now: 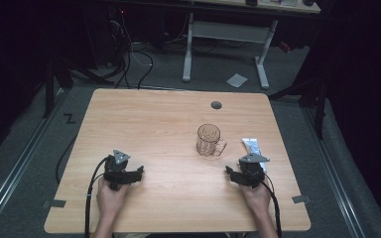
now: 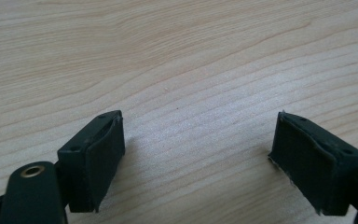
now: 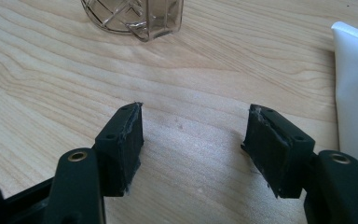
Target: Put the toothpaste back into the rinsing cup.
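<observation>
A clear glass mug (image 1: 209, 140) with a handle stands upright right of the table's middle; its base (image 3: 133, 16) shows at the top of the right gripper view. A white tube (image 1: 253, 147) lies flat to the mug's right, and its end (image 3: 356, 88) shows at the right edge of the right gripper view. My right gripper (image 1: 238, 173) rests low over the wood just in front of the tube, open with nothing between its jaws (image 3: 193, 140). My left gripper (image 1: 131, 173) sits at the front left, also open and empty (image 2: 198, 154), over bare wood.
The wooden table (image 1: 154, 124) has a round grey cable port (image 1: 216, 105) near its far edge. Cables trail from both grippers toward the front edge. Beyond the table stand a white desk frame (image 1: 225, 44), floor cables and a paper sheet (image 1: 236, 80).
</observation>
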`<control>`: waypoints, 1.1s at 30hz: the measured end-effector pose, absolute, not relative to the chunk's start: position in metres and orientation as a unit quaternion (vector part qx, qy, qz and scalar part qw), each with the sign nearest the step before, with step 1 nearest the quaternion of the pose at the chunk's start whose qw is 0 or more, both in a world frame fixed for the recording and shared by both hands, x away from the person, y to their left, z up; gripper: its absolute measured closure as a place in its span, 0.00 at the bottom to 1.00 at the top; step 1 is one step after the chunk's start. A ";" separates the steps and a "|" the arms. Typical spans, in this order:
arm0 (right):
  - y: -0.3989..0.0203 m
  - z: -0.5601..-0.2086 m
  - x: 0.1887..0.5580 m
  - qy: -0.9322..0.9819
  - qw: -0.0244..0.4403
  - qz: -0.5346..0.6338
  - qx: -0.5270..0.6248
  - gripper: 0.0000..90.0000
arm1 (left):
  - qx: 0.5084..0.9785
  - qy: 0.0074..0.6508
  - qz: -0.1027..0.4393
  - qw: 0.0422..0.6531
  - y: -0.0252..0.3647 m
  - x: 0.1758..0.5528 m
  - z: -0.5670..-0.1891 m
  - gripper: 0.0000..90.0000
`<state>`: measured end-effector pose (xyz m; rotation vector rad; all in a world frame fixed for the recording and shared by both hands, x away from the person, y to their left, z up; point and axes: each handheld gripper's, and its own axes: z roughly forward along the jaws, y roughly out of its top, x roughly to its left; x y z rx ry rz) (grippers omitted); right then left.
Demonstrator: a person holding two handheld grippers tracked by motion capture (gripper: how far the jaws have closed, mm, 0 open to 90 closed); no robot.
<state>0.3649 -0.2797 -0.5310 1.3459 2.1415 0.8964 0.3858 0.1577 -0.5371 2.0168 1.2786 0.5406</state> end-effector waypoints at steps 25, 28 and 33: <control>-0.281 -0.531 0.366 0.773 0.221 0.326 0.497 0.38 | 0.775 0.491 0.208 0.340 0.158 0.386 -0.537 0.19; -0.278 -0.531 0.362 0.770 0.248 0.317 0.496 0.45 | 0.775 0.491 0.208 0.340 0.158 0.386 -0.537 0.19; -0.276 -0.531 0.358 0.771 0.266 0.312 0.487 0.48 | 0.775 0.491 0.208 0.340 0.158 0.386 -0.537 0.19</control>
